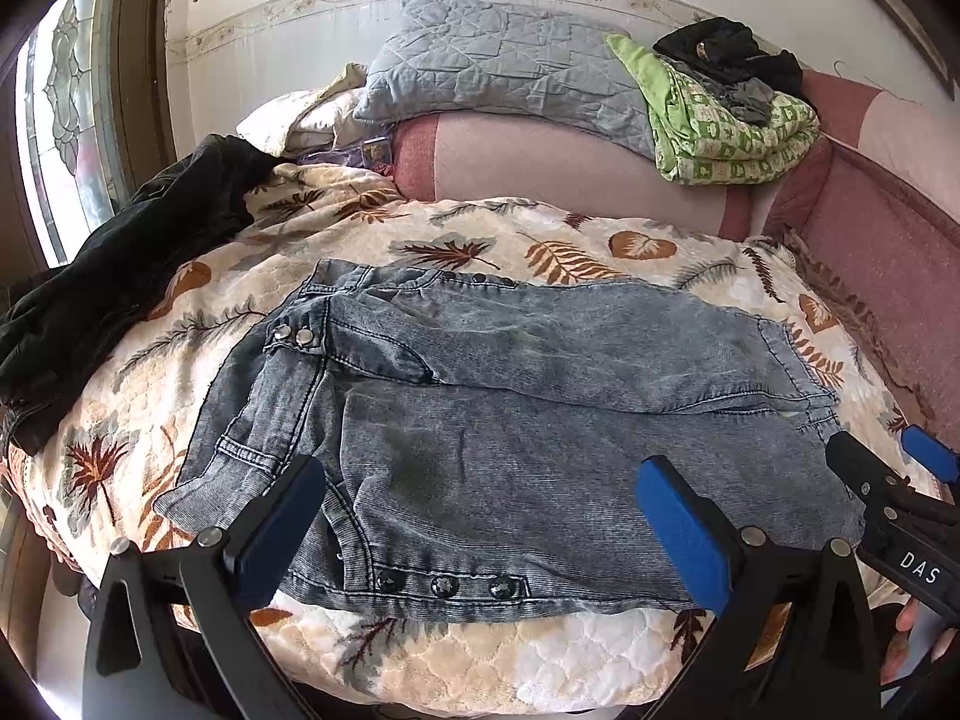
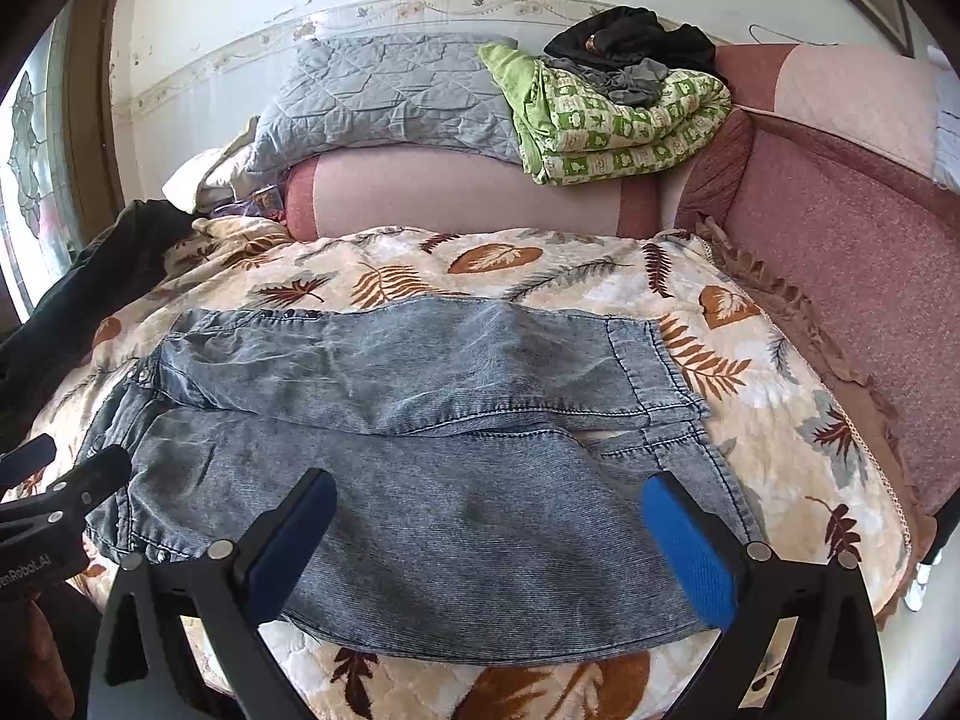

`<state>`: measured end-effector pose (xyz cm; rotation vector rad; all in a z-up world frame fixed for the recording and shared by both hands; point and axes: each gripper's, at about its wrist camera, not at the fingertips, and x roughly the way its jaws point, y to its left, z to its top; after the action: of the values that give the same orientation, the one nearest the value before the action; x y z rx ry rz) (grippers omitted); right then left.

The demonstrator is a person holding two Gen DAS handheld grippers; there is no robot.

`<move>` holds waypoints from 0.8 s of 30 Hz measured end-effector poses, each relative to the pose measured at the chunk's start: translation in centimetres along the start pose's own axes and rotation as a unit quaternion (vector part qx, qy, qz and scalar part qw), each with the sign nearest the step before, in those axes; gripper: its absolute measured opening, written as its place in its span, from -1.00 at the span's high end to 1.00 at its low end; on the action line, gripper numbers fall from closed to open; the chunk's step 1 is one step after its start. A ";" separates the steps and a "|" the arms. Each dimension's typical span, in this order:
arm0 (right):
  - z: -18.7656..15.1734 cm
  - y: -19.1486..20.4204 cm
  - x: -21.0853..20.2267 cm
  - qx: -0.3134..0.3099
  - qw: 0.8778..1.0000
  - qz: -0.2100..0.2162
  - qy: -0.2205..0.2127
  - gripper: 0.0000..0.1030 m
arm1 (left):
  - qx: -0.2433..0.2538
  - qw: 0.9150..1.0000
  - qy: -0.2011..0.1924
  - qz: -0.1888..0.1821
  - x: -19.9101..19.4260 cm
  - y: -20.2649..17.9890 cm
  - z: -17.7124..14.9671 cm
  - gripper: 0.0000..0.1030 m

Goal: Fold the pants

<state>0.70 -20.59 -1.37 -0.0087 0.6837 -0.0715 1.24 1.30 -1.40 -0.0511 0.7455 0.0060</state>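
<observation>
Grey-blue washed denim pants (image 1: pixel 510 396) lie flat on the leaf-patterned quilt (image 1: pixel 540 246), waist to the left, both legs stretched to the right side by side. They also show in the right wrist view (image 2: pixel 420 450). My left gripper (image 1: pixel 486 516) is open and empty, hovering over the near edge by the waist and side buttons. My right gripper (image 2: pixel 492 540) is open and empty, over the near leg close to its hem. The right gripper also shows in the left wrist view (image 1: pixel 894 468), and the left gripper in the right wrist view (image 2: pixel 54 474).
A black garment (image 1: pixel 120 276) lies heaped on the quilt's left side. A grey quilted pillow (image 1: pixel 498 66), a folded green blanket (image 1: pixel 732 126) and dark clothes (image 1: pixel 732 54) rest on the pink sofa back (image 1: pixel 570 168). A pink sofa arm (image 2: pixel 840 276) bounds the right.
</observation>
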 end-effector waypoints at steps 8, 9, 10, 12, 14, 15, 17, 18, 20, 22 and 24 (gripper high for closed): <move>0.0 -0.2 -0.1 0.007 1.000 0.000 -0.004 -1.00 | 0.000 1.000 0.001 0.002 0.1 0.2 -0.2 -1.00; 0.0 -0.2 -0.1 0.007 1.000 0.000 -0.004 -1.00 | 0.000 1.000 -0.001 0.002 0.1 0.2 -0.2 -1.00; 0.0 -0.2 -0.1 0.007 1.000 0.000 -0.004 -1.00 | 0.002 1.000 -0.002 0.001 0.1 0.2 -0.2 -1.00; 0.1 -0.2 -0.1 0.008 1.000 0.002 -0.005 -1.00 | 0.004 1.000 -0.003 0.002 0.1 0.2 -0.2 -1.00; 0.1 -0.3 0.0 0.011 1.000 0.001 -0.004 -1.00 | 0.004 1.000 -0.006 0.004 0.0 0.2 -0.2 -1.00; 0.1 -0.4 0.0 0.012 1.000 0.001 -0.003 -1.00 | 0.004 1.000 -0.006 0.004 0.0 0.3 -0.2 -1.00; 0.1 -0.4 0.1 0.013 1.000 0.001 -0.002 -1.00 | 0.003 1.000 -0.006 0.005 0.0 0.3 -0.3 -1.00; 0.1 -0.4 0.1 0.014 1.000 0.003 -0.002 -1.00 | 0.002 1.000 -0.005 0.005 0.0 0.4 -0.3 -1.00; 0.0 -0.5 0.1 0.014 1.000 0.005 -0.002 -1.00 | 0.000 1.000 -0.003 0.006 0.2 0.5 -0.3 -1.00; 0.0 -0.5 0.1 0.013 1.000 0.005 -0.003 -1.00 | -0.001 1.000 0.000 0.007 0.3 0.5 -0.4 -1.00; -0.1 -0.4 0.1 0.010 1.000 0.004 -0.004 -1.00 | -0.002 1.000 0.001 0.008 0.4 0.5 -0.5 -1.00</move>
<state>0.70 -20.99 -1.52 0.0133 0.6752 -0.0718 1.22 1.81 -2.05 -0.0485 0.7471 0.0236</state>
